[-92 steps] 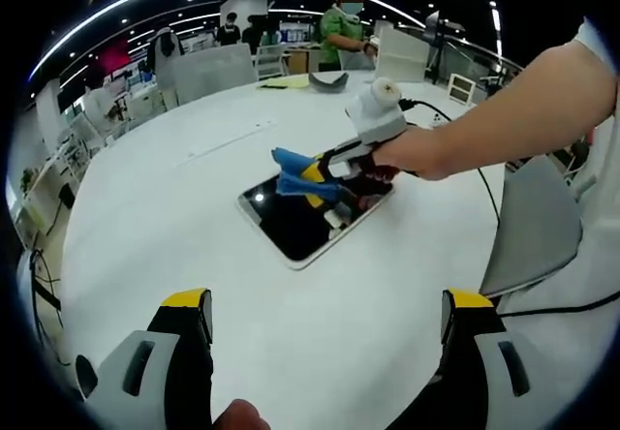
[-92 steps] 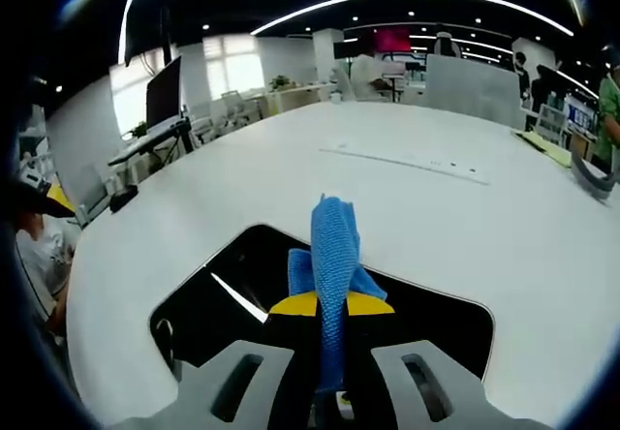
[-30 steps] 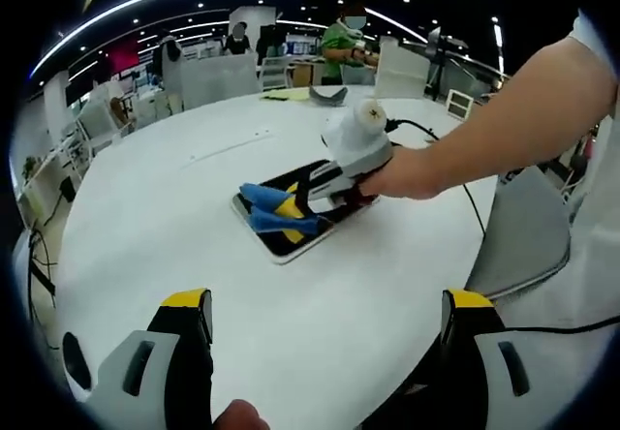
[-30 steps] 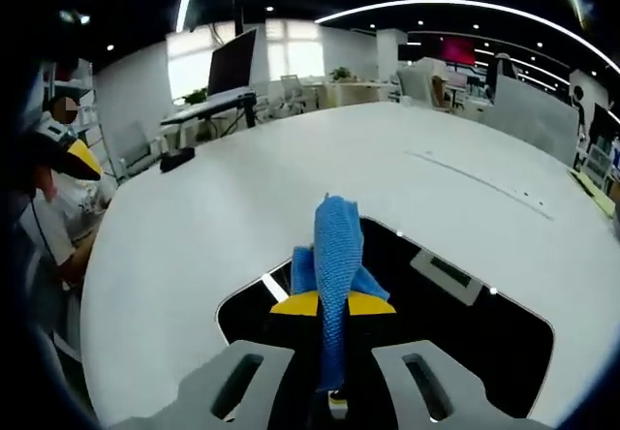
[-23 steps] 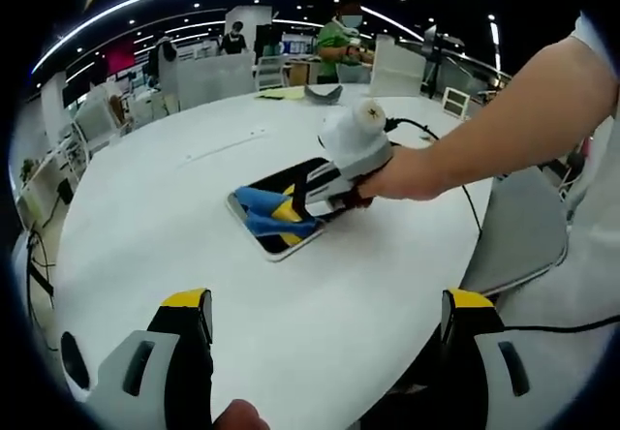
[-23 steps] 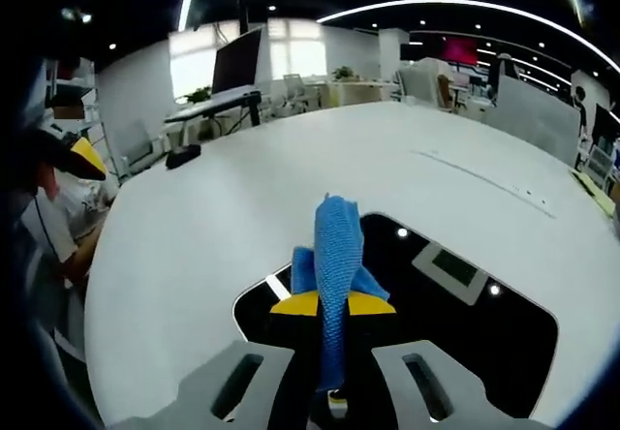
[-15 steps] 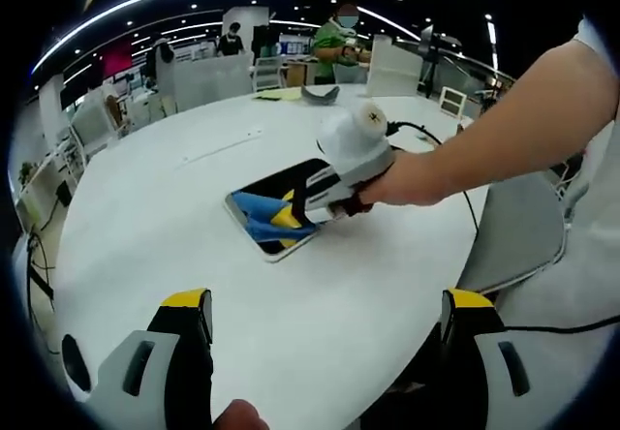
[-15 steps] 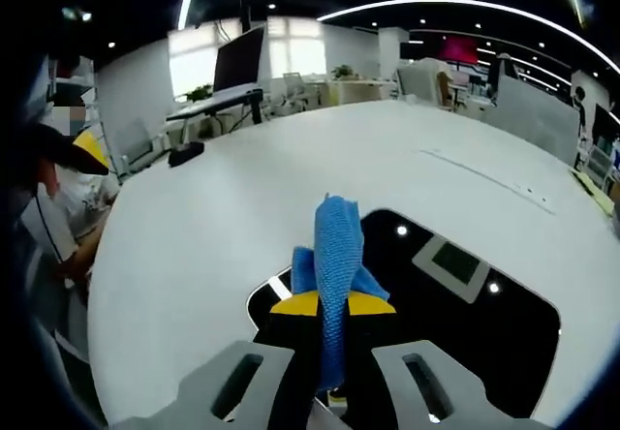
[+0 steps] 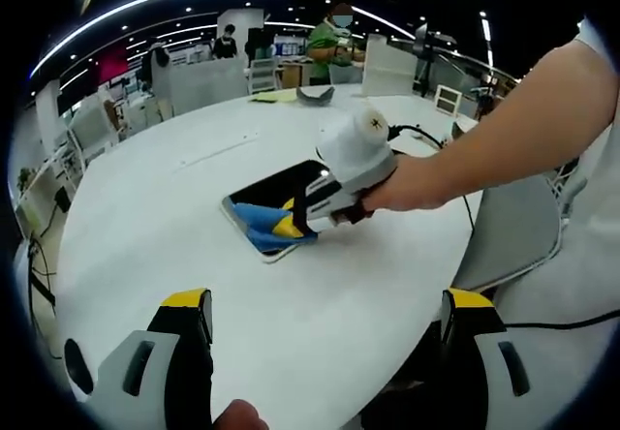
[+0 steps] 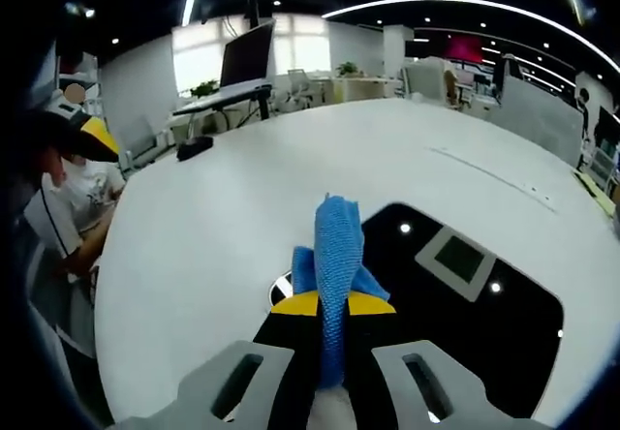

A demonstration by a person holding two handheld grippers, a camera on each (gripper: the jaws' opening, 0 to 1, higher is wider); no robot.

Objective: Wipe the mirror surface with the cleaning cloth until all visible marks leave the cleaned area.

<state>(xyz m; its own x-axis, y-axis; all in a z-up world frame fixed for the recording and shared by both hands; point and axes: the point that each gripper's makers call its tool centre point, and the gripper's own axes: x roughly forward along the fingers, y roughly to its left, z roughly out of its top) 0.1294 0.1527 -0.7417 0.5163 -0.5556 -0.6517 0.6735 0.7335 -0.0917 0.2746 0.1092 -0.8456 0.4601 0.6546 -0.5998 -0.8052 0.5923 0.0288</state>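
The right gripper [image 10: 323, 304] has its jaws clamped on the blue cleaning cloth [image 10: 334, 256], which stands up between them at lower centre of the right gripper view. In the left gripper view the cloth [image 9: 263, 225] sits at the mirror's [image 9: 276, 187] near corner, mid-frame, on the white table [image 9: 145, 217]; it probably touches the glass, though the contact is hard to see. The left gripper [image 9: 325, 328] waits at the bottom edge, jaws wide apart and empty.

The risk: the cloth is at the rim, so a further stroke could run off onto the table or shove the unsteadied mirror along.
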